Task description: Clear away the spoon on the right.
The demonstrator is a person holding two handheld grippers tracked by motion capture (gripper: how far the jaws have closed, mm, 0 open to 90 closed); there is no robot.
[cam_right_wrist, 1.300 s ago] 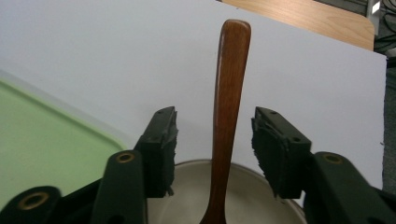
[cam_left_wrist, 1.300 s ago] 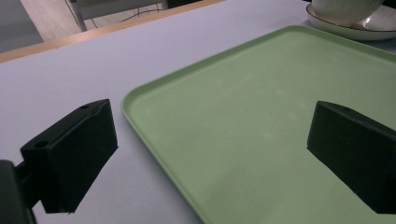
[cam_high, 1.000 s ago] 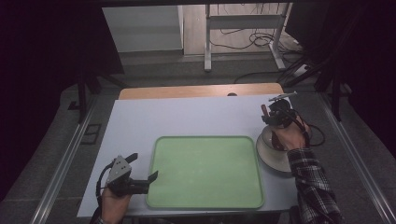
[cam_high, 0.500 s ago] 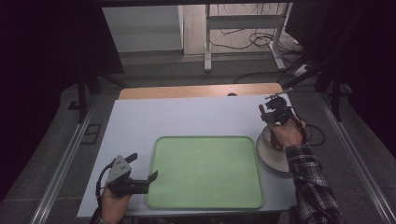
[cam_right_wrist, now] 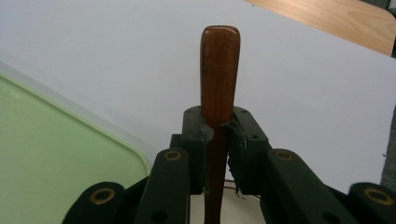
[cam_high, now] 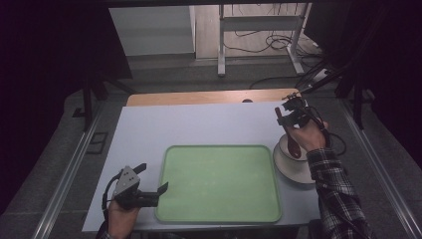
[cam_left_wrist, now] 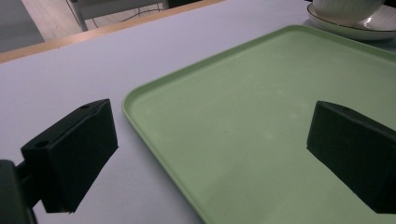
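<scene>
Spoon point(cam_right_wrist: 219, 79), wooden, is clenched in the right gripper point(cam_right_wrist: 218, 140) above the cup point(cam_high: 292, 148); its bowl end is cut off. Left gripper point(cam_left_wrist: 210, 154) gapes released at the tray's point(cam_left_wrist: 261, 121) near-left corner.

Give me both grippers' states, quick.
Left gripper: open, empty, at the green tray's edge.
Right gripper: shut on the wooden spoon.

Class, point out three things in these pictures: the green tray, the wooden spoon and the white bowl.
green tray point(cam_high: 219, 184), high view, middle of its flat floor.
wooden spoon point(cam_right_wrist: 219, 70), right gripper view, upper handle above the jaws.
white bowl point(cam_left_wrist: 345, 8), left gripper view, its outer wall.
</scene>
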